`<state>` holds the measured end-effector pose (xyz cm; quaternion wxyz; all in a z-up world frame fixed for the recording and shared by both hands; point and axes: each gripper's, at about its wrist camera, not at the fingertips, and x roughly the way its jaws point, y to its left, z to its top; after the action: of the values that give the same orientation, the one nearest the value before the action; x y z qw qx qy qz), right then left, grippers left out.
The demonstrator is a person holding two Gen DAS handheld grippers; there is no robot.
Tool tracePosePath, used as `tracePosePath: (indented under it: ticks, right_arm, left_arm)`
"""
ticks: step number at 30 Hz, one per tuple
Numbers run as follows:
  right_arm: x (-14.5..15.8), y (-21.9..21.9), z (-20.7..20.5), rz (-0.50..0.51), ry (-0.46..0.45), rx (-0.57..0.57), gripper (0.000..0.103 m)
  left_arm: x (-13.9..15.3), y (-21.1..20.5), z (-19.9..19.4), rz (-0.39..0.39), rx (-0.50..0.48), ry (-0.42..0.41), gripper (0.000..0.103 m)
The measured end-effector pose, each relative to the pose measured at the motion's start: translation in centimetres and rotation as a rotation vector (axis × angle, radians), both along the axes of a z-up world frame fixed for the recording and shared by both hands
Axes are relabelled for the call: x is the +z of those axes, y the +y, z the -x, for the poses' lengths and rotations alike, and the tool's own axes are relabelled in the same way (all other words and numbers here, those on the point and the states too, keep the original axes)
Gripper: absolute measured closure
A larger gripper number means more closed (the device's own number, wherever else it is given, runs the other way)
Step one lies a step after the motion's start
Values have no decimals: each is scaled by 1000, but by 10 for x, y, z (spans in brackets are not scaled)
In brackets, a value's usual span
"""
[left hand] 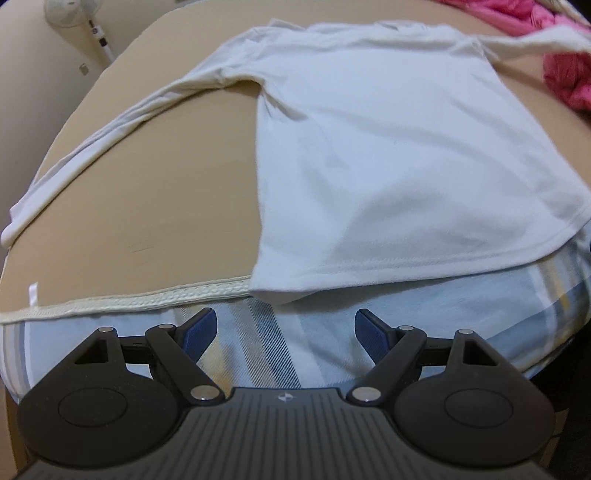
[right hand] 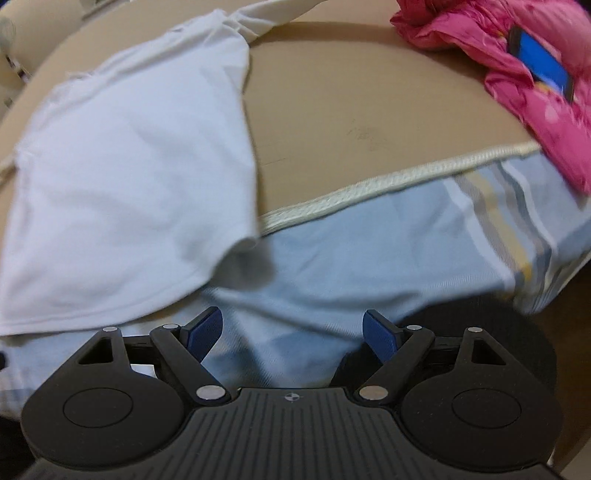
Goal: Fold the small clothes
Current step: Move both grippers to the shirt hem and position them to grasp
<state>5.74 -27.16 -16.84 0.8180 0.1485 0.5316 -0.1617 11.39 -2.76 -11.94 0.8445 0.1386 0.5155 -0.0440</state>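
A white long-sleeved shirt [left hand: 388, 155] lies flat on the tan mat [left hand: 155, 206], hem toward me and hanging slightly over the mat's front edge. Its left sleeve [left hand: 92, 147] stretches out to the left. My left gripper [left hand: 285, 321] is open and empty, just below the hem's left corner. The shirt also shows in the right wrist view [right hand: 129, 166], with its right hem corner lifted a little. My right gripper [right hand: 293, 326] is open and empty, below and to the right of that corner.
A pink garment pile [right hand: 517, 74] with a blue-screened phone [right hand: 543, 66] lies at the mat's right; it also shows in the left wrist view [left hand: 569, 81]. A striped blue sheet [right hand: 406, 240] hangs below the mat's cream edging [left hand: 129, 299]. A fan [left hand: 74, 14] stands far left.
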Motion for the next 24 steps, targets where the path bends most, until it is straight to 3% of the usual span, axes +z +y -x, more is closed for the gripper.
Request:
tracePosePath:
  ticks: [4,7,10,16,21,24]
  right_arm:
    - [-13,1,-29,32,25,8,21]
    - [10,-2,-46,-11,-83,25,21]
    - [26,-13,-65,-87,-173,16,20]
    - [22,-25,-106,-111,-177,7,20]
    - [17,-30,-98,-147,-183,-18,20]
    - [12,-28,-88,-145,-177,-11,20]
  left_arm:
    - [-20,-9,-15,-39,-39,30,17]
    - [-19,-7,-31,-58,-31,-15,16]
    - [-8,5,-52,4,27,-39,16]
    - [5,23,-87,52,125,-59,15]
    - [2,32,-103,80,154,-25,12]
    - [0,41,-109,143,203,14,12]
